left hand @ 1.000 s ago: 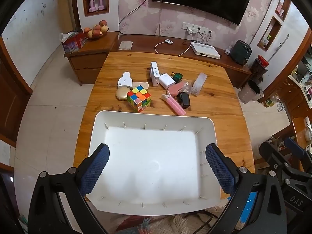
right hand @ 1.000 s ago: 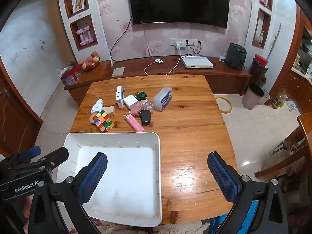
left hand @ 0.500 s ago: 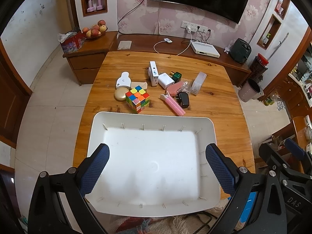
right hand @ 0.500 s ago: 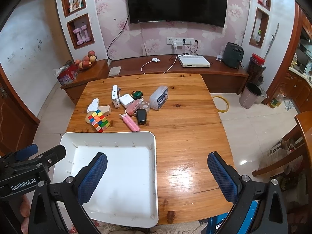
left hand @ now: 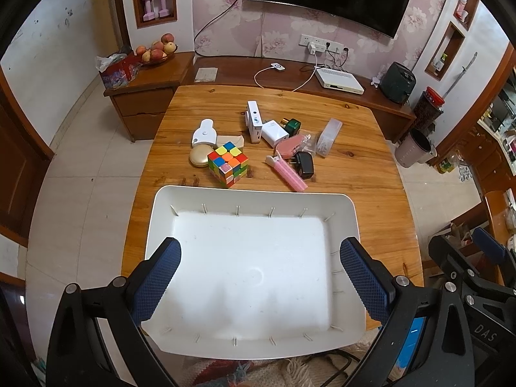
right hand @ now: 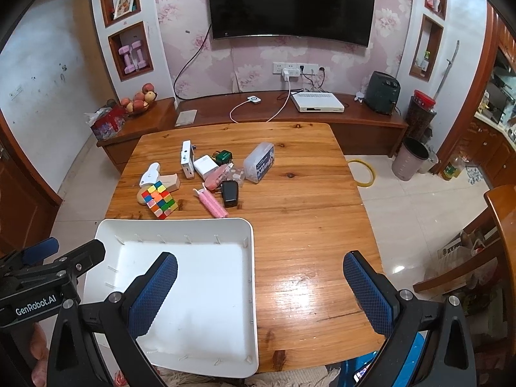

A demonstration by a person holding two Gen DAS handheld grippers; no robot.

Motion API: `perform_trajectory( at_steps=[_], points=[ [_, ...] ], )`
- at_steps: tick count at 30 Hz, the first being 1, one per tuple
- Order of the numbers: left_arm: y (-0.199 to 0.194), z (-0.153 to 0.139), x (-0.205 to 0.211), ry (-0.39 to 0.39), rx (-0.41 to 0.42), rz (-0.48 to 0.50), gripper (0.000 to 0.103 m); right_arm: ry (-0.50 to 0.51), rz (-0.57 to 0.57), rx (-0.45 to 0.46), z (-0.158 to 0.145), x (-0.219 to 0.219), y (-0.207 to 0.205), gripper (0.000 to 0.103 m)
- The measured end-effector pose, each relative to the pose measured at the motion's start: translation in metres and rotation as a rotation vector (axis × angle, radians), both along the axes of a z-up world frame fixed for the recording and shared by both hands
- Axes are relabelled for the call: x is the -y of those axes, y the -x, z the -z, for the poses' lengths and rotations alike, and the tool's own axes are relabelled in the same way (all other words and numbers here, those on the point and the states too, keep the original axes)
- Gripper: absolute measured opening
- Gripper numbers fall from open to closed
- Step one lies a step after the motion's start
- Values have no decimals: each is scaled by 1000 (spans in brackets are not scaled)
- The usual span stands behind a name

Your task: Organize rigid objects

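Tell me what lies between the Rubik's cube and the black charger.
The pink comb lies between the Rubik's cube and black charger, clearest in the left wrist view.

The counter [right hand: 306, 225] is varnished wood, glossy with glare. The tray [left hand: 251, 195] looks like smooth matt white plastic. The right hand-held gripper's pads [right hand: 367, 293] are blue, knurled rubber.
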State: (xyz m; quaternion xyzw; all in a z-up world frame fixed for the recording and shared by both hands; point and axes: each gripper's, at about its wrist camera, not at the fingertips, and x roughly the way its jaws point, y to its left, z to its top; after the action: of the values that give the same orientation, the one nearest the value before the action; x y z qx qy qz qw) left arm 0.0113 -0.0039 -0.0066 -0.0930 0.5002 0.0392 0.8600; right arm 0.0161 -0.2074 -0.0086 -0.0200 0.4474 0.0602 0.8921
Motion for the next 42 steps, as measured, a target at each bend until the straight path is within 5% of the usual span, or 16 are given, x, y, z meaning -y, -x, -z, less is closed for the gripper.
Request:
perform_trajectory(
  at_steps=[42],
  points=[
    [-1, -13, 0, -9, 25, 11, 99, 33, 3, 1, 5, 1, -4, 103]
  ],
)
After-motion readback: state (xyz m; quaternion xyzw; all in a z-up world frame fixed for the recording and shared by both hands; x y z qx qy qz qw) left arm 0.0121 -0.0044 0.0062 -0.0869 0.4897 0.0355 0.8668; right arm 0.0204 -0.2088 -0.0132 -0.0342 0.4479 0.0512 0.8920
